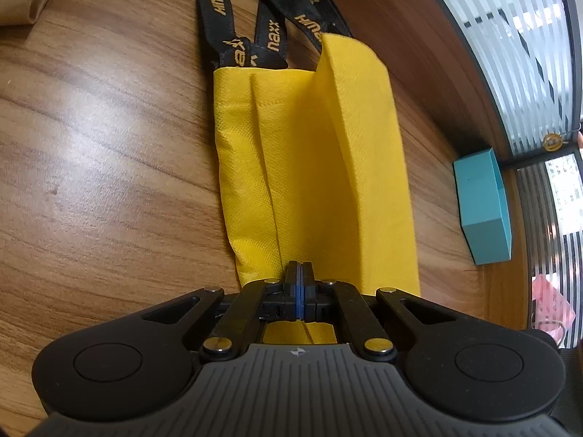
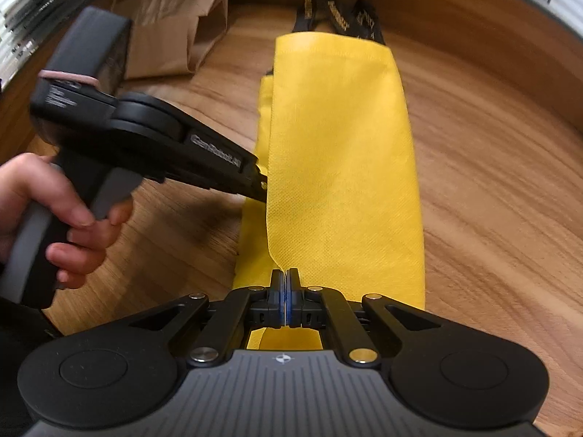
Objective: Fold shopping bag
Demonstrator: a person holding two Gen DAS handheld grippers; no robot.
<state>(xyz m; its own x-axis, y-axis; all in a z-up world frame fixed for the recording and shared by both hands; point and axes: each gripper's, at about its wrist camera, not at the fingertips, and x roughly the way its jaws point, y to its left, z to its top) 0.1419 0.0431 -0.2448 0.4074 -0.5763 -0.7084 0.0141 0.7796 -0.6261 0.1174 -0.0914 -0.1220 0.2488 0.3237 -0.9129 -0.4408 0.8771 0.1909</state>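
While the yellow shopping bag (image 1: pixel 309 167) lies flat along the wooden surface (image 1: pixel 109 145), both grippers are working at its bottom end. The left gripper (image 1: pixel 299 273) is squeezed fully shut on that end's hem, and from the right wrist view it reaches in from the side, its tip meeting the edge of the folded-over flap. The right gripper (image 2: pixel 285 279) is clamped tight too, pinching the near corner of that top flap right at the bag's bottom edge.

For the lengthwise fold to come out clean, I'd say the flap edge wants to stay parallel to the bag's long side, kept taut between the two grips, then get laid down without dragging the layers beneath.

The bag's long axis runs straight away from both grippers, with its black printed handles (image 1: pixel 262 18) at the far end, pointing away. Beyond the bag's left side sits a brown paper bag (image 2: pixel 178 32); off its right side, a teal box (image 1: pixel 482 211).
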